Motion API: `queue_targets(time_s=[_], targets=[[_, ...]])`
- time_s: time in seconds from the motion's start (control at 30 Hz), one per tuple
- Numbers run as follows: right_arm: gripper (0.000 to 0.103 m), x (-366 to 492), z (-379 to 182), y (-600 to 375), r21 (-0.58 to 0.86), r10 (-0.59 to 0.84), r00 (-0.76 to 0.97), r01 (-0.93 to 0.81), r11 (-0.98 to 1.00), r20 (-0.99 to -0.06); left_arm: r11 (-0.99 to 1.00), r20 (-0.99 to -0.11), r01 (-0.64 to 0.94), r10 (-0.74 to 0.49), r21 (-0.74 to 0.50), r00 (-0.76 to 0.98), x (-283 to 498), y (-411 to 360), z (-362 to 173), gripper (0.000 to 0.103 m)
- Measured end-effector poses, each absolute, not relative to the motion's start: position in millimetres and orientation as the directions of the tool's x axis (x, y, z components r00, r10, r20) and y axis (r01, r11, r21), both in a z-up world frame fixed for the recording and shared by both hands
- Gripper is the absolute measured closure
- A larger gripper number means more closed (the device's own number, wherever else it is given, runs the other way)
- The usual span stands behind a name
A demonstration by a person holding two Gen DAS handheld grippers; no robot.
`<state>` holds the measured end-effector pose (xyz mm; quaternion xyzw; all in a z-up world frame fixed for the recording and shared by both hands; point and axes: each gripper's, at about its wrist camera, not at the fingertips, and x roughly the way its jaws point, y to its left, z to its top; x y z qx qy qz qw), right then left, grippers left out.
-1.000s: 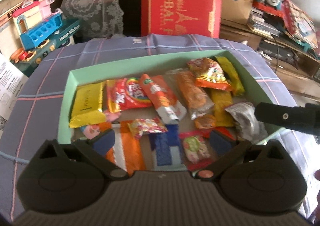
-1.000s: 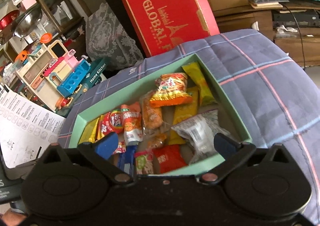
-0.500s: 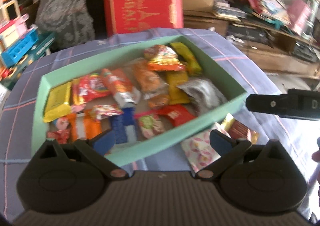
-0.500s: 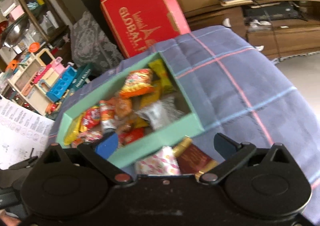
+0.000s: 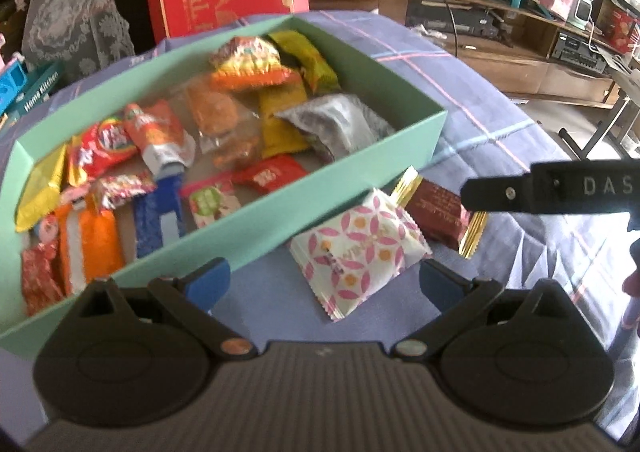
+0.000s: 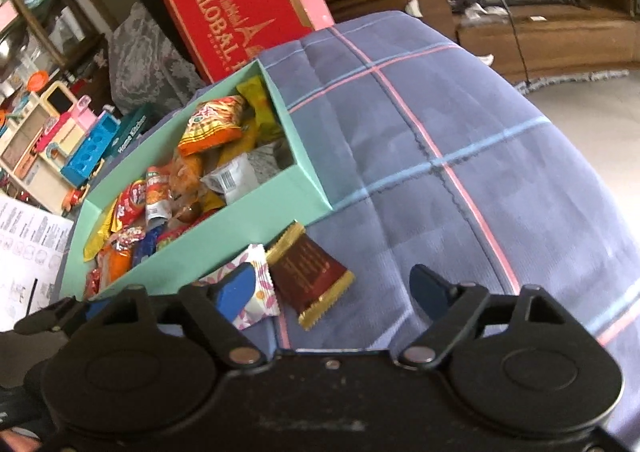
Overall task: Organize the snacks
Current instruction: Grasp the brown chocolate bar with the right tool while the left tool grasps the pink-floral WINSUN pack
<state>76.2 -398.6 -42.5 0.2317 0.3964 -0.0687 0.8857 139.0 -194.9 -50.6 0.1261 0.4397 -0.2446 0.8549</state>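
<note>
Snack packets lie in two groups: two loose on the plaid blue cloth (image 6: 440, 123), the rest piled in one mint-green open box (image 5: 344, 179). Loose pair: one white packet with pink flower print (image 5: 360, 244) and one dark brown bar with gold crimped ends (image 5: 440, 211), side by side and touching, just outside the box's near wall. In the left wrist view the white packet sits as a diamond, one corner toward the camera. The brown bar's long axis runs from the box wall out and to the right; in the right wrist view (image 6: 310, 278) it runs diagonally, one gold end near the box, the other toward the gripper.

Box contents, roughly a dozen or more, exact count unclear from blur: one yellow bar (image 5: 40, 187) at far left, one red pouch (image 5: 100, 147), one orange-and-silver tube packet (image 5: 160, 135), one clear bag of orange snacks (image 5: 220, 119), one orange chips bag (image 5: 248, 67) at the back, one silver pouch (image 5: 336, 123), one small red packet (image 5: 272, 175), one blue wrapper (image 5: 156, 219), one orange wrapper (image 5: 92, 248), plus small candies.

Left gripper (image 5: 320, 284) hangs spread wide, empty, over the white packet. Right gripper (image 6: 332, 288) is also spread, holding nothing, above the two loose packets. One red GLOBAL carton (image 6: 240, 3) stands behind the box.
</note>
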Motion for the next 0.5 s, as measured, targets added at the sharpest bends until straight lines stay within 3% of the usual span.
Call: queue_targets(time_s=[0.27, 0.5], targets=[[0.026, 89, -48, -403, 0.371, 0.071, 0.680, 0.307, 0.876, -0.730, 0.887, -0.831, 0.455, -0.315, -0.085, 0.459, 152, -212, -66, 0.000], [0.037, 93, -50, -406, 0.384, 0.095, 0.678, 0.290, 0.877, -0.729, 0.925, -0.835, 0.376, -0.240, -0.043, 0.495, 160, -219, -77, 0.000]])
